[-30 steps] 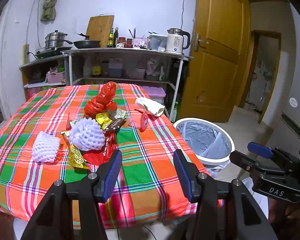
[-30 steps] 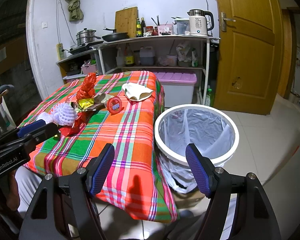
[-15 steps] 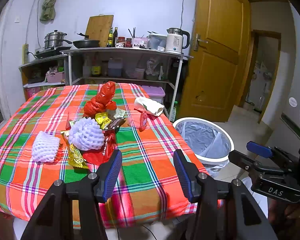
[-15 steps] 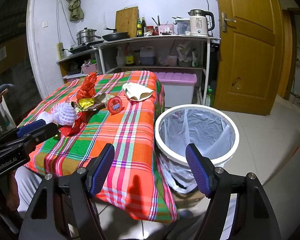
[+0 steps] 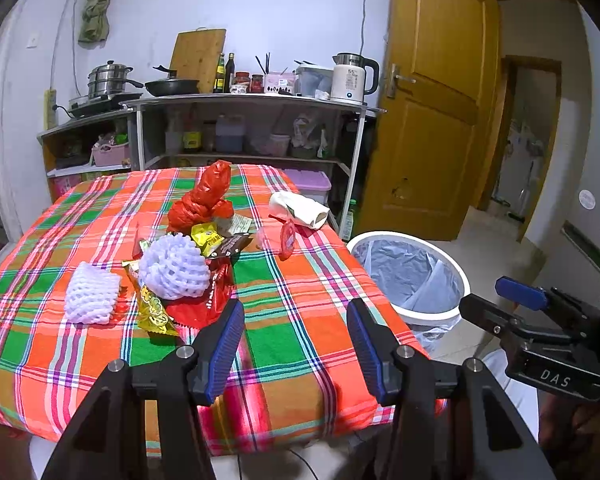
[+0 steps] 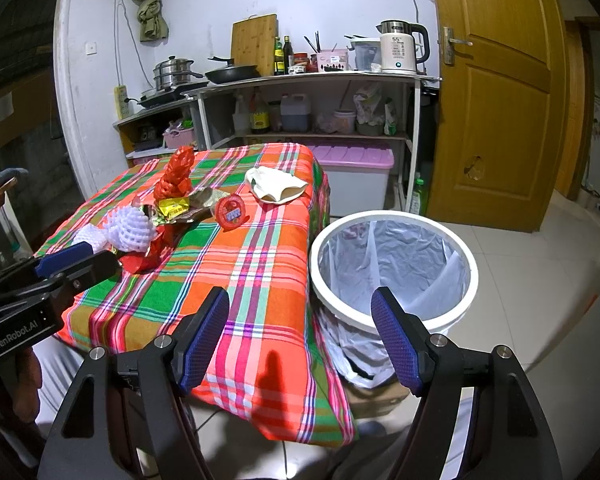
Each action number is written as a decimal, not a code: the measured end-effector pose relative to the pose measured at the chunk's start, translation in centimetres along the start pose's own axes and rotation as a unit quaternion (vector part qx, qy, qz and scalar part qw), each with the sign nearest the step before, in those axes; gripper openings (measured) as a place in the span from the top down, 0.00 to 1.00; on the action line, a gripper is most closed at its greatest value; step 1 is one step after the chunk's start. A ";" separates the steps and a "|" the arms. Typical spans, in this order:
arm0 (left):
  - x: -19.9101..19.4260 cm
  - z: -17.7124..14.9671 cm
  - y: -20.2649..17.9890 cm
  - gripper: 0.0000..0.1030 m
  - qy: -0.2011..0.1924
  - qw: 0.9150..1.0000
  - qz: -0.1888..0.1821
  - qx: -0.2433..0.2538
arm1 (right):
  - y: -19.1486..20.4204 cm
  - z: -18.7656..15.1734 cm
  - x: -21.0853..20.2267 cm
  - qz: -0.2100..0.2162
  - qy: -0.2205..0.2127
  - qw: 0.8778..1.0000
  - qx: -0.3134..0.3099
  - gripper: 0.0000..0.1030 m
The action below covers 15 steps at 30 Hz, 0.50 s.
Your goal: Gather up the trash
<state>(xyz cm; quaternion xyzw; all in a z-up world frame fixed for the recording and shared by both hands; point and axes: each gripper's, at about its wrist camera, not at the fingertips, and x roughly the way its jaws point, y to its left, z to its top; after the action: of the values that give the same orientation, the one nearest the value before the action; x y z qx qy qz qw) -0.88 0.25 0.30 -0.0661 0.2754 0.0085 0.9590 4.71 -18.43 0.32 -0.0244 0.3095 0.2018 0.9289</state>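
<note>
Trash lies on a plaid tablecloth [image 5: 300, 344]: two white foam fruit nets [image 5: 174, 266] [image 5: 90, 298], a red plastic bag [image 5: 202, 200], snack wrappers [image 5: 154, 308], a red round lid [image 5: 287, 238] and a crumpled white paper [image 5: 298, 209]. A white bin [image 6: 394, 268] with a liner stands on the floor right of the table. My left gripper [image 5: 296, 344] is open and empty over the table's near edge. My right gripper [image 6: 300, 336] is open and empty, between the table's corner and the bin.
A metal shelf [image 5: 252, 100] with pots, bottles and a kettle [image 5: 350, 78] stands behind the table. A wooden door [image 6: 500, 92] is at the right. A purple-lidded storage box [image 6: 356, 178] sits under the shelf. Tiled floor surrounds the bin.
</note>
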 end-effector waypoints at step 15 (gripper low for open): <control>0.0 -0.1 0.5 0.49 0.002 1.000 -0.004 -0.005 | 0.1 0.1 0.1 0.001 0.000 1.000 -0.001 0.28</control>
<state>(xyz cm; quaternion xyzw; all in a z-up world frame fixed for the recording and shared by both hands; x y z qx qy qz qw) -1.00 0.74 0.17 -0.0724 0.2767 0.0062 0.9582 4.74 -18.26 0.35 -0.0249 0.3097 0.2031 0.9285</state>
